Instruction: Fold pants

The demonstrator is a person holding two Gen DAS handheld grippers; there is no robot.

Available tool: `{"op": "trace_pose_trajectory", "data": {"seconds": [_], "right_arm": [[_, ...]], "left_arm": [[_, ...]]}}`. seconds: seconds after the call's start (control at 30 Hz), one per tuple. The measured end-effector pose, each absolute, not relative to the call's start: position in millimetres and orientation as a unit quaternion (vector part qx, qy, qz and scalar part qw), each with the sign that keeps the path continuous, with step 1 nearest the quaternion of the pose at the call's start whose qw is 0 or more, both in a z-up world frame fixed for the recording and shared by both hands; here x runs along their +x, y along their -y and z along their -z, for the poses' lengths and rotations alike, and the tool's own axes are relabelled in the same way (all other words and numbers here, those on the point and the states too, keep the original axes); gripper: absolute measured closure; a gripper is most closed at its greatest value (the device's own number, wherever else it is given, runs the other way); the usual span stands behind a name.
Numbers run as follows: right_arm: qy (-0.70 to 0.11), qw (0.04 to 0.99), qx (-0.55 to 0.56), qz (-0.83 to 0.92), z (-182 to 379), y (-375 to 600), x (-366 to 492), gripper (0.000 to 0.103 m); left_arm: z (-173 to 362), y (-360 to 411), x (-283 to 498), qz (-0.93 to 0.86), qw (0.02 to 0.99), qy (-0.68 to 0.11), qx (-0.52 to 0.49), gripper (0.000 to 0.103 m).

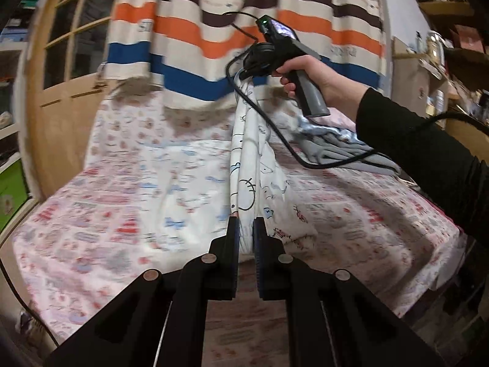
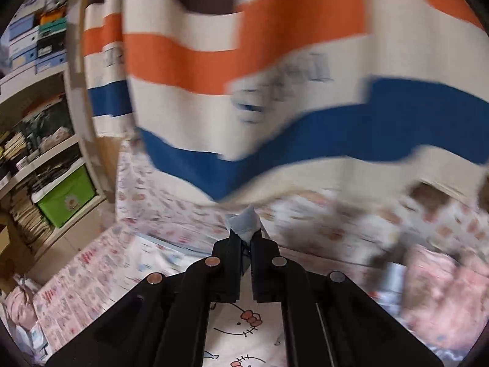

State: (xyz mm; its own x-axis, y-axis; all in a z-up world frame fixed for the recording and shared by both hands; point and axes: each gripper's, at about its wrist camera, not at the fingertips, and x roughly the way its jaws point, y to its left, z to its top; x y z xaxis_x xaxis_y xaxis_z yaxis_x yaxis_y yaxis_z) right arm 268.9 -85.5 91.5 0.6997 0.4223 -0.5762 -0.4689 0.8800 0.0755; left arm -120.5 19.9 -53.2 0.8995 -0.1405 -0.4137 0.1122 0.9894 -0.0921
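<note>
White cotton printed with cartoon outlines, the pants (image 1: 244,165) hang stretched in a long narrow band above the bed (image 1: 91,229), running from near to far through the middle of the left wrist view. The left tongs (image 1: 245,235) are closed down to a narrow gap on the near end of that band, with bunched white cloth filling the space between the two blue-edged pads (image 1: 234,238). At the far end the right tongs (image 1: 244,72) pinch the other end of the pants, lifted well above the bed; a bare hand (image 1: 314,79) on a black-sleeved arm grips the grey handle, and a black cable (image 1: 275,128) loops down from the tool across the cloth.

From the right wrist view, the right tongs (image 2: 243,238) are nearly shut, and a small crumpled tuft of pale blue-white fabric (image 2: 244,221) pokes up just past the fingertips (image 2: 233,240). More cat-print cloth (image 2: 241,327) shows below, between the black arms, though the blur makes it hard to tell whether it belongs to the pants or to the bedding.

A striped curtain (image 1: 214,30) in orange, blue, brown and cream hangs at the far side of the bed. A grey garment (image 1: 336,150) lies heaped on the right of the bed, near the sleeve. Shelves with boxes and a green bin (image 2: 65,195) stand at the left.
</note>
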Motion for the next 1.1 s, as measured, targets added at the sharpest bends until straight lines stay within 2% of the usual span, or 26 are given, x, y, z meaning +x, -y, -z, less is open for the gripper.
{"op": "trace_pose_trajectory", "data": {"seconds": [0.43, 0.67, 0.8, 0.9, 0.93, 1.0, 1.03, 1.07, 1.1], "right_arm": [[-0.338, 0.886, -0.074, -0.308, -45, -77, 277, 0.098], [-0.367, 0.872, -0.084, -0.314, -11, -128, 289, 0.098], [-0.414, 0.852, -0.069, -0.314, 16, -143, 306, 0.098], [-0.412, 0.859, -0.093, -0.288, 21, -151, 302, 0.098], [-0.403, 0.865, -0.095, -0.282, 18, -149, 302, 0.093], [-0.392, 0.877, -0.091, -0.264, 12, -141, 304, 0.062], [-0.381, 0.885, -0.082, -0.253, 5, -131, 304, 0.032], [-0.373, 0.891, -0.073, -0.250, 1, -125, 304, 0.024], [-0.362, 0.896, -0.059, -0.252, -6, -115, 302, 0.024]], "left_arm": [[75, -84, -132, 0.023, 0.968, -0.241, -0.071, 0.095], [85, -92, -128, 0.022, 0.962, -0.261, -0.076, 0.094], [86, -92, -127, 0.024, 0.960, -0.267, -0.076, 0.093], [83, -94, -129, 0.025, 0.961, -0.264, -0.075, 0.092], [82, -94, -129, 0.023, 0.962, -0.262, -0.072, 0.092], [81, -94, -129, 0.016, 0.963, -0.260, -0.066, 0.092], [80, -95, -129, 0.013, 0.964, -0.259, -0.063, 0.091], [79, -96, -129, 0.012, 0.964, -0.258, -0.063, 0.091], [79, -98, -129, 0.013, 0.964, -0.259, -0.064, 0.086]]}}
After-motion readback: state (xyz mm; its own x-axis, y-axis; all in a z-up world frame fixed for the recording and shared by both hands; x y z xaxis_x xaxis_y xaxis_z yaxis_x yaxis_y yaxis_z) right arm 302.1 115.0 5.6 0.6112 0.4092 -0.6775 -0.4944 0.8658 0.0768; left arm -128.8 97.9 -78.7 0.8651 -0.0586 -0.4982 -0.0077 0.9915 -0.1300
